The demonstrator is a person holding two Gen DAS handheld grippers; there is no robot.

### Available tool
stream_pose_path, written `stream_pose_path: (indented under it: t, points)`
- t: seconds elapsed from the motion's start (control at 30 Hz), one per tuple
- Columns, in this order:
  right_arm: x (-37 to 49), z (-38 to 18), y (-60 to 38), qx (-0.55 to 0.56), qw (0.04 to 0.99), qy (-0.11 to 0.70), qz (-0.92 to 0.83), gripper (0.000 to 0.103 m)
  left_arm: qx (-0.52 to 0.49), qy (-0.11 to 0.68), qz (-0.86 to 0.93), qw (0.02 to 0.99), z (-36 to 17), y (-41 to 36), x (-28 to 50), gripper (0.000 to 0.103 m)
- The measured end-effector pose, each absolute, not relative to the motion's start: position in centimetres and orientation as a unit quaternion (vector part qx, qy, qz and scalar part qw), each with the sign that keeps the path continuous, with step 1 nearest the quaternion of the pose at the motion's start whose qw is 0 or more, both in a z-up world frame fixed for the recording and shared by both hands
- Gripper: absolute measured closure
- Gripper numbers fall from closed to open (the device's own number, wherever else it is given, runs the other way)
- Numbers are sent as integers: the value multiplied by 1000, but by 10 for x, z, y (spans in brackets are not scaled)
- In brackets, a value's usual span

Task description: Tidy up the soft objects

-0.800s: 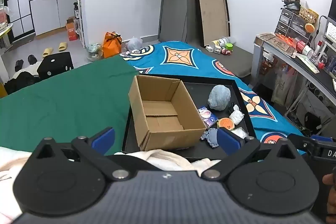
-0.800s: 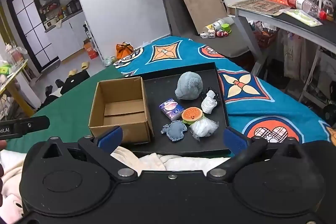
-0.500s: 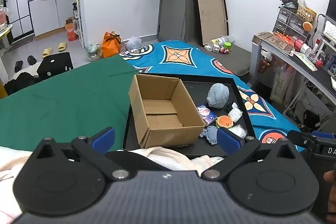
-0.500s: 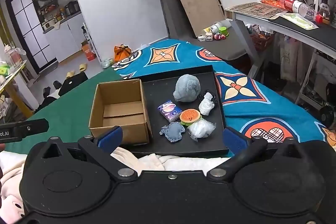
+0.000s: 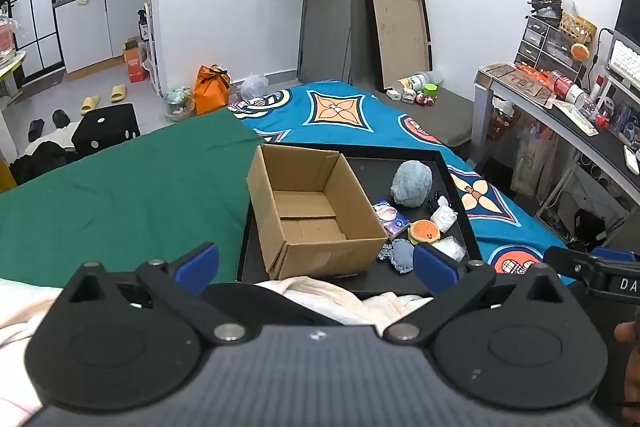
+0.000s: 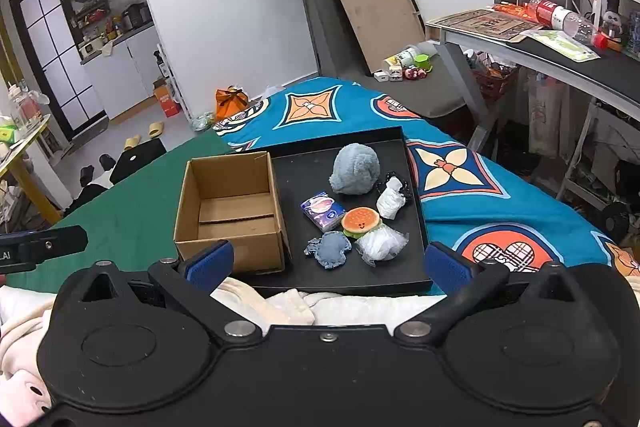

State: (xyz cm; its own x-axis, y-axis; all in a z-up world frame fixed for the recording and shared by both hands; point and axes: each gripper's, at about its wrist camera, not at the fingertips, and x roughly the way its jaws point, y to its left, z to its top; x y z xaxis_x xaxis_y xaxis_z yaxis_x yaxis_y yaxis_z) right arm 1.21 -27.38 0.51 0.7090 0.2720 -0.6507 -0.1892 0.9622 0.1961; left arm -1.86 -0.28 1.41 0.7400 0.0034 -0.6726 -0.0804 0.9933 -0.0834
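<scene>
While nothing's been picked yet, we're at the very start: both tools hang back over the near edge of the bed, w/ the tray ahead. We see the tray lying on the bed, straddling the green sheet and the blue patterned cover.

Biggest item on it is the cardboard box, sitting on the tray's left half, top open, nothing inside. Soft stuff is all to its right, loose on the tray. Far end: grey plush ball, fuzzy, roundish. Near end: crumpled clear plastic bag, just beside the burger toy, which sits btw the bag and the tissue pack. Blue knit piece lies flat, nearest the box's near right corner. Small white bundle sits right of the burger, below the ball; a dark bit by it is too small to tell.

Left gripper: jaws spread wide, empty. Right gripper: same, wide apart, holding nothing.

Next move, we reckon: right tool goes forward and down to one soft item, prob. the knit piece or bag since they're nearest, closes gently, carries it left into the box.
</scene>
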Motion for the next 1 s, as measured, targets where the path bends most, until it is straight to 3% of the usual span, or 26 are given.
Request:
stream_pose_path:
  t: [1.0]
  points:
    - [-5, 7, -277, 56, 927, 354, 110, 0, -49, 352, 19, 934, 18, -3, -38, 1]
